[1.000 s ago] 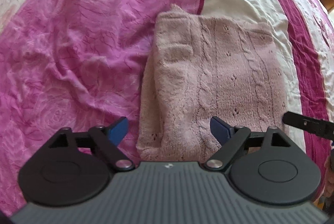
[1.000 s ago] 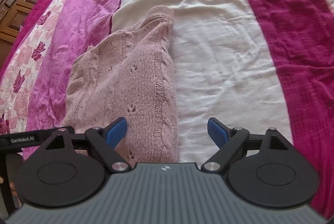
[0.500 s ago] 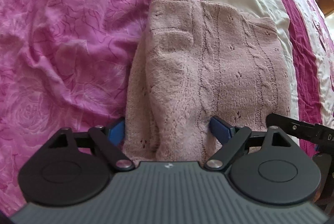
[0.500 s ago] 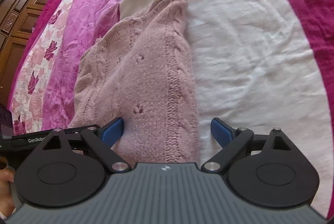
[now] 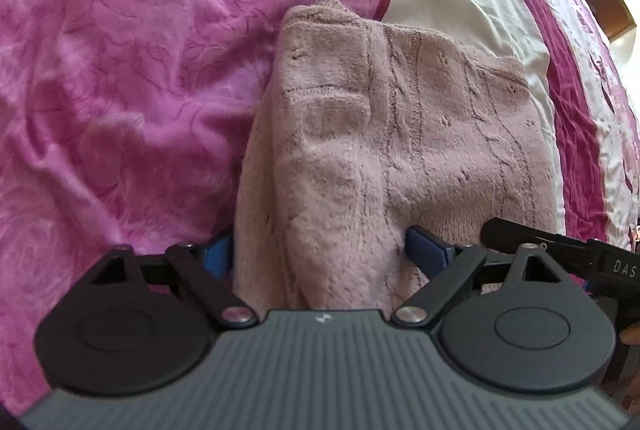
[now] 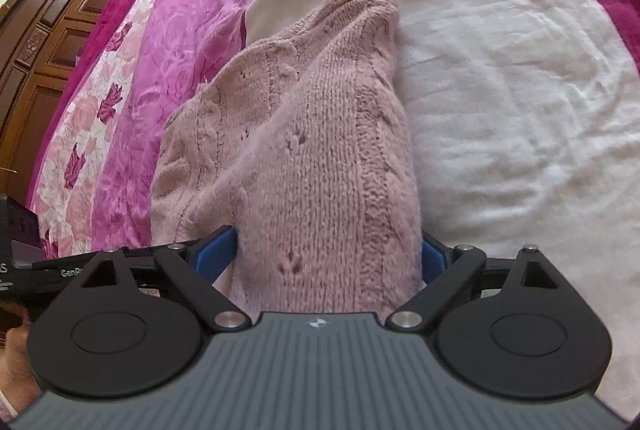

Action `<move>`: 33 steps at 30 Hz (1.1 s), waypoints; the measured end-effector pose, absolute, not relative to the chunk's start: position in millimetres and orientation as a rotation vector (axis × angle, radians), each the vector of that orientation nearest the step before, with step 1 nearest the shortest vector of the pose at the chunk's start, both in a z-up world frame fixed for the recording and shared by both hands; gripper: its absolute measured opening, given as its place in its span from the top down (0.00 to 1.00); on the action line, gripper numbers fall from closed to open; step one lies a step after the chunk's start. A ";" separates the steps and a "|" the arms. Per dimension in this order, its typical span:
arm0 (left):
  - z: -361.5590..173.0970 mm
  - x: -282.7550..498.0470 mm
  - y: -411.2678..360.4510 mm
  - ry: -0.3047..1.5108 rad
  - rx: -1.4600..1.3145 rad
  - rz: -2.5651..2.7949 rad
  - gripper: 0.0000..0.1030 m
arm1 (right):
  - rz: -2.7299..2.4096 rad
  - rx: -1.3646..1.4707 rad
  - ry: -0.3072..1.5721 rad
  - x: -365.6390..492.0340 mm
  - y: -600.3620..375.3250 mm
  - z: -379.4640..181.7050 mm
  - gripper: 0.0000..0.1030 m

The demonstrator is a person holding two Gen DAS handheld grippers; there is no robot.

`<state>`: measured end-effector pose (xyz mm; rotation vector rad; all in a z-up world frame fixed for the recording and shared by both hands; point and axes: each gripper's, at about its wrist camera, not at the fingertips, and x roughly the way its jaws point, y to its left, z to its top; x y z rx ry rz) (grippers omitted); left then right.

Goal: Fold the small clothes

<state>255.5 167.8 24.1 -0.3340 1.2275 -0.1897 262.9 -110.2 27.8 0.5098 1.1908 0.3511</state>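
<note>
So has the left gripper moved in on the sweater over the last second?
Yes. The left gripper has advanced toward the pink sweater lying on the bedspread; its near edge now sits between the open fingers.

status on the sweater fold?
Done: the sweater already lies on the bedspread as a narrow folded strip. In hand: the left gripper and right gripper each straddle its near edge, jaws wide, not yet clamped. Left: grip, fold the near end over, flatten.

Fuzzy cable-knit wool sweater (image 5: 400,133) on a creased, faintly glossy cloth bedspread (image 5: 140,69); dark polished wooden headboard (image 6: 52,41).
</note>
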 end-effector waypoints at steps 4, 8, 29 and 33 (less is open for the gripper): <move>14.1 256.3 167.6 1.226 -0.375 -0.188 0.05 | 0.358 0.527 1.169 264.4 -106.4 20.2 0.08; 17.2 253.9 166.7 1.219 -0.403 -0.208 0.16 | 0.344 0.548 1.169 266.6 -105.3 20.9 0.26; 63.8 196.0 103.3 1.223 -0.577 -0.362 0.64 | 0.362 0.749 1.244 215.4 -207.4 92.0 0.53; 61.3 176.6 84.7 1.223 -0.602 -0.384 0.64 | 0.392 0.771 1.252 195.3 -240.0 89.9 0.53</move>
